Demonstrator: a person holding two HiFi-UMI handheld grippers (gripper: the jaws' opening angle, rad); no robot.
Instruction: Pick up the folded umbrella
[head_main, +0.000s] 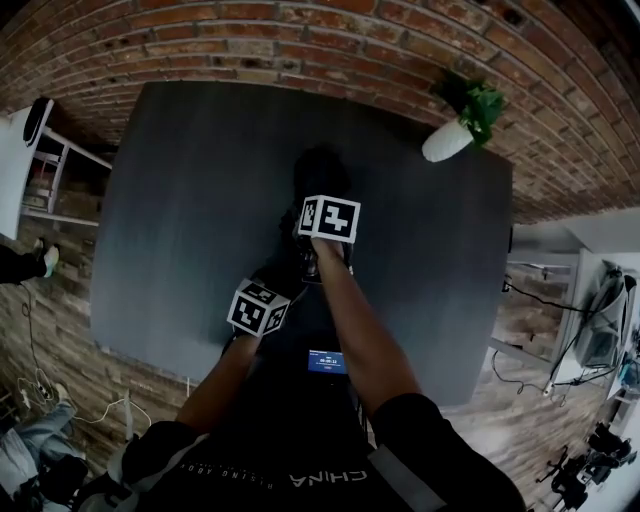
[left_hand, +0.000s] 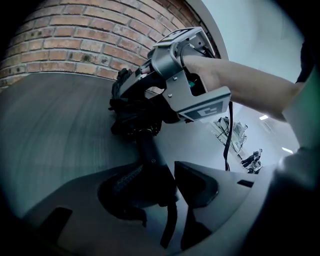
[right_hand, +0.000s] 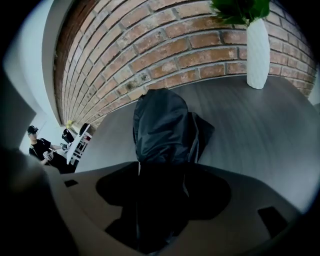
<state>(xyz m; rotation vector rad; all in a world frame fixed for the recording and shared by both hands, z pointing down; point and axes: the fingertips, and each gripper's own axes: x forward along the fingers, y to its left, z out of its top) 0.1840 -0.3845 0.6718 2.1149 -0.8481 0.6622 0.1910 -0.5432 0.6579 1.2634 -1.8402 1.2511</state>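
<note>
A black folded umbrella (head_main: 318, 175) lies lengthwise on the dark grey table (head_main: 190, 200), handle towards me. My right gripper (head_main: 308, 240) is lowered over its middle. In the right gripper view the bunched canopy (right_hand: 162, 125) runs between the wide jaws of my right gripper (right_hand: 162, 192), and I see no pad pressing on it. My left gripper (head_main: 280, 285) is at the near end. In the left gripper view the umbrella's handle (left_hand: 148, 160) sits tight between the pads of my left gripper (left_hand: 157, 174), with its strap hanging down. The right gripper (left_hand: 131, 107) shows ahead there.
A white vase (head_main: 445, 140) with a green plant stands at the table's far right corner, against the brick wall (head_main: 300, 40). A white rack (head_main: 50, 170) stands left of the table. A person (right_hand: 40, 147) is far off to the left.
</note>
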